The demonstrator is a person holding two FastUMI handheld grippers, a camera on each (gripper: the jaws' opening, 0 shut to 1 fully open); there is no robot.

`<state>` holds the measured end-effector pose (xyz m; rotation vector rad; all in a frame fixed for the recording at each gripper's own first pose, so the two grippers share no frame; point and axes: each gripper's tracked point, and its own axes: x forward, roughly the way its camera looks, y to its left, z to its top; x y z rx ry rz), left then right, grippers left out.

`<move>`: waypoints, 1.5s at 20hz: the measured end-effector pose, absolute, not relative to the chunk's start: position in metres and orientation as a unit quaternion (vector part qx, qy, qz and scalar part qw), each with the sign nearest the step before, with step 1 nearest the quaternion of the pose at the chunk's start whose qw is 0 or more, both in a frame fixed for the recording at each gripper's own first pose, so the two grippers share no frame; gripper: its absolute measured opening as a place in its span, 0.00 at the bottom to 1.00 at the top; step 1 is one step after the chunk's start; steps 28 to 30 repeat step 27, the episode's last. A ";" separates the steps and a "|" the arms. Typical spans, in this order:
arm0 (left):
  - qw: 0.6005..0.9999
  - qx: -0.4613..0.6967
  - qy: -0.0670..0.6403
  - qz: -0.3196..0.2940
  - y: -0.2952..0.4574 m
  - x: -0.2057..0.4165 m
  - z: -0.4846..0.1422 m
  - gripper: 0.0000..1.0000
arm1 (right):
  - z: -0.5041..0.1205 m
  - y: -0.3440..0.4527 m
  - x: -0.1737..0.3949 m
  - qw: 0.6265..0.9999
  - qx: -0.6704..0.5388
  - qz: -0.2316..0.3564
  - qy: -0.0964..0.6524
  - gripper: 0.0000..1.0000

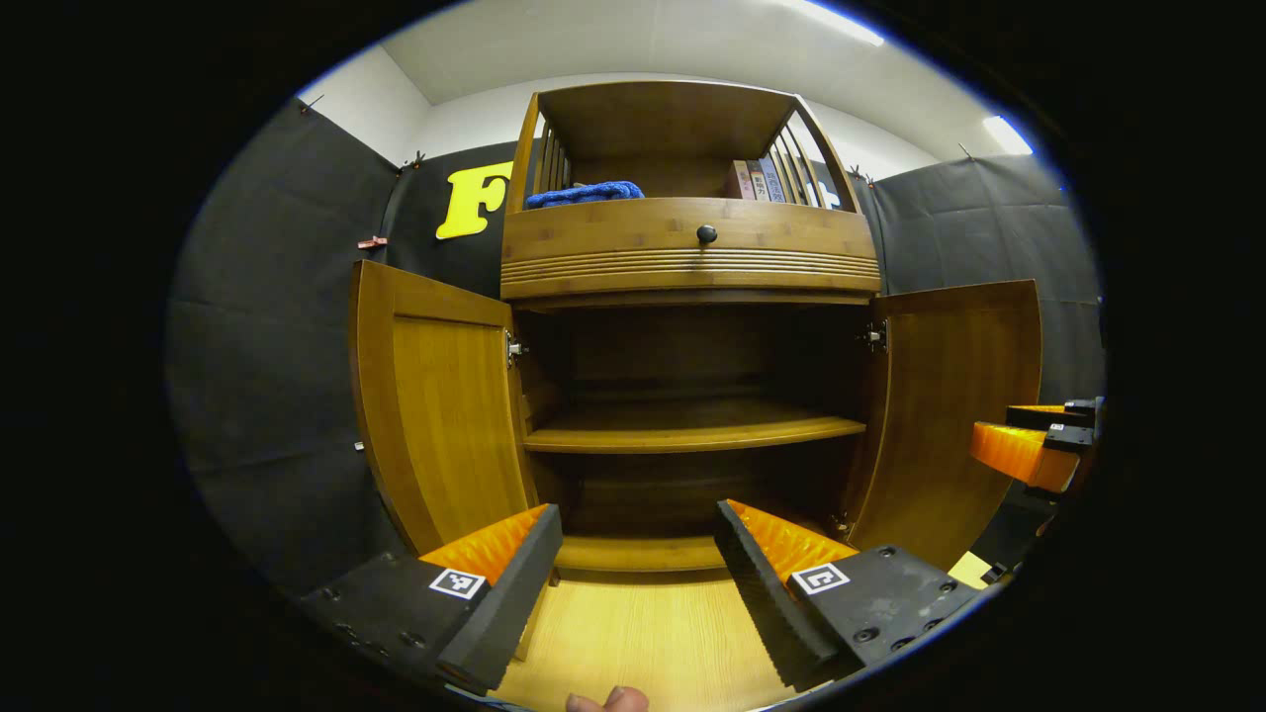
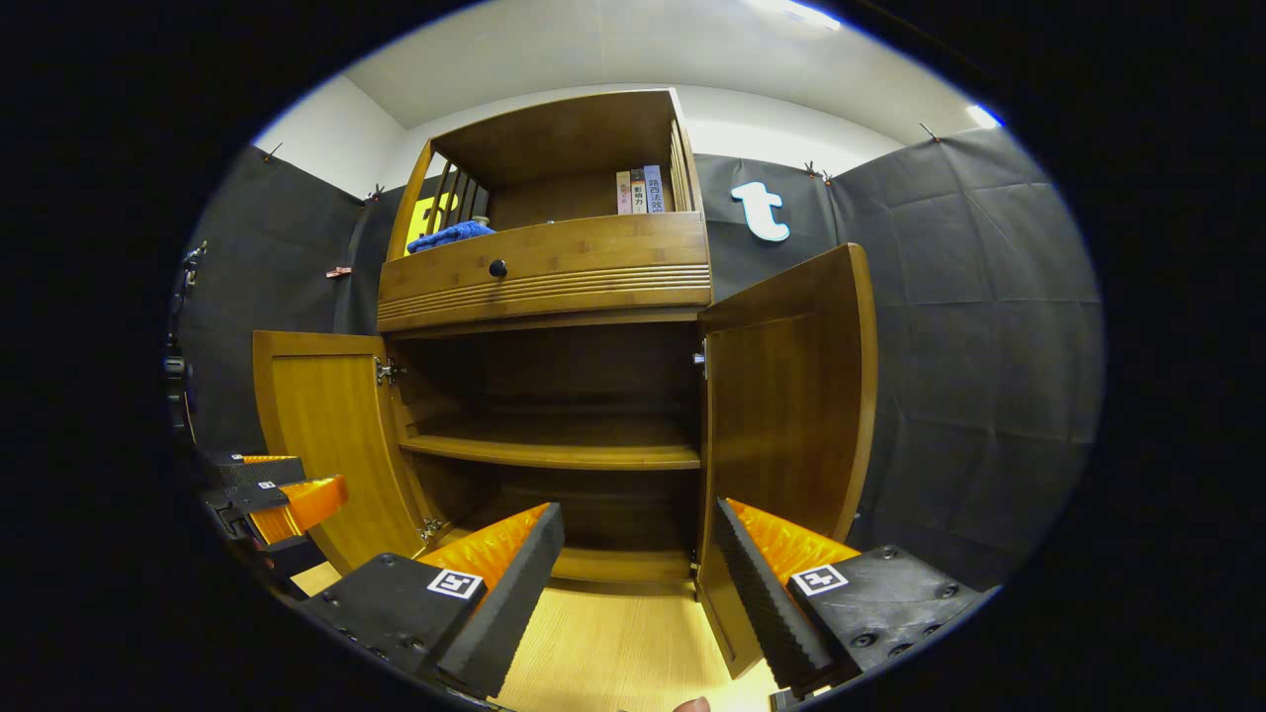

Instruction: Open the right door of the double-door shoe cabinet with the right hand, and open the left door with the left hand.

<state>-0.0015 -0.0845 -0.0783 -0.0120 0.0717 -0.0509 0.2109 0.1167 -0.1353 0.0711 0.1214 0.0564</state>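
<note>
Fingers of both grippers spread wide, empty, left door (image 1: 440,405), right door (image 2: 786,396) swung open, book spines unreadable

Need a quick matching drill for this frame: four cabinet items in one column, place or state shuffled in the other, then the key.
Items
1. left door
2. blue cloth
3. books
4. round knob

Place or state
A. centre of the drawer front
B. swung open, inner face showing
C. top shelf, right end, standing upright
D. top shelf, left end, lying behind the drawer front

Pairs: 1-B, 2-D, 3-C, 4-A

The right door is open too, and both the left tool and the right tool are open, holding nothing.
</note>
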 end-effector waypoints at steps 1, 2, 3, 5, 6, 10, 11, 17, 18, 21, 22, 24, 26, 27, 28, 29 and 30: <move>0.999 -0.006 0.036 -0.026 -0.085 -0.001 -0.078 0.97 | -0.135 0.117 0.210 0.997 0.035 0.028 0.060 0.97; 0.999 -0.005 0.036 -0.028 -0.086 -0.002 -0.078 0.97 | -0.136 0.116 0.211 0.997 0.033 0.028 0.060 0.94; 0.999 -0.005 0.035 -0.028 -0.086 -0.002 -0.078 0.97 | -0.136 0.117 0.211 0.997 0.032 0.028 0.060 0.94; 0.999 -0.005 0.036 -0.031 -0.087 -0.002 -0.079 0.97 | -0.135 0.117 0.209 0.997 0.033 0.029 0.060 0.94; 0.999 -0.006 0.038 -0.033 -0.088 -0.002 -0.080 0.97 | -0.135 0.117 0.210 0.997 0.033 0.029 0.061 0.94; 0.999 -0.003 0.036 -0.033 -0.087 -0.002 -0.079 1.00 | -0.135 0.118 0.209 0.997 0.032 0.030 0.061 0.97; 0.999 -0.003 0.036 -0.034 -0.088 -0.002 -0.079 1.00 | -0.135 0.118 0.209 0.997 0.031 0.031 0.062 0.97; 0.999 -0.006 0.034 -0.036 -0.085 -0.001 -0.081 0.97 | -0.133 0.119 0.209 0.997 0.034 0.038 0.063 0.95; 0.999 -0.007 0.033 -0.036 -0.085 -0.002 -0.080 0.97 | -0.133 0.120 0.209 0.997 0.029 0.039 0.060 0.97; 0.999 -0.005 0.032 -0.034 -0.083 -0.002 -0.081 0.97 | -0.132 0.123 0.209 0.997 0.022 0.041 0.059 0.97; 0.999 -0.005 0.032 -0.035 -0.083 -0.002 -0.082 0.97 | -0.133 0.124 0.210 0.997 0.024 0.043 0.062 0.97; 0.999 -0.004 0.034 -0.035 -0.082 -0.003 -0.083 0.97 | -0.132 0.123 0.212 0.997 0.024 0.042 0.062 0.94; 0.999 -0.003 0.036 -0.034 -0.082 -0.005 -0.084 0.97 | -0.132 0.123 0.210 0.997 0.024 0.042 0.061 0.97; 0.999 -0.002 0.036 -0.034 -0.082 -0.005 -0.085 0.97 | -0.132 0.124 0.210 0.997 0.025 0.043 0.061 0.97; 0.999 -0.002 0.036 -0.034 -0.082 -0.005 -0.085 0.97 | -0.132 0.124 0.210 0.997 0.025 0.043 0.061 0.97; 0.999 -0.002 0.036 -0.034 -0.082 -0.005 -0.085 0.97 | -0.132 0.124 0.210 0.997 0.025 0.043 0.061 0.97; 0.999 -0.002 0.036 -0.034 -0.082 -0.005 -0.085 0.97 | -0.132 0.124 0.210 0.997 0.025 0.043 0.061 0.97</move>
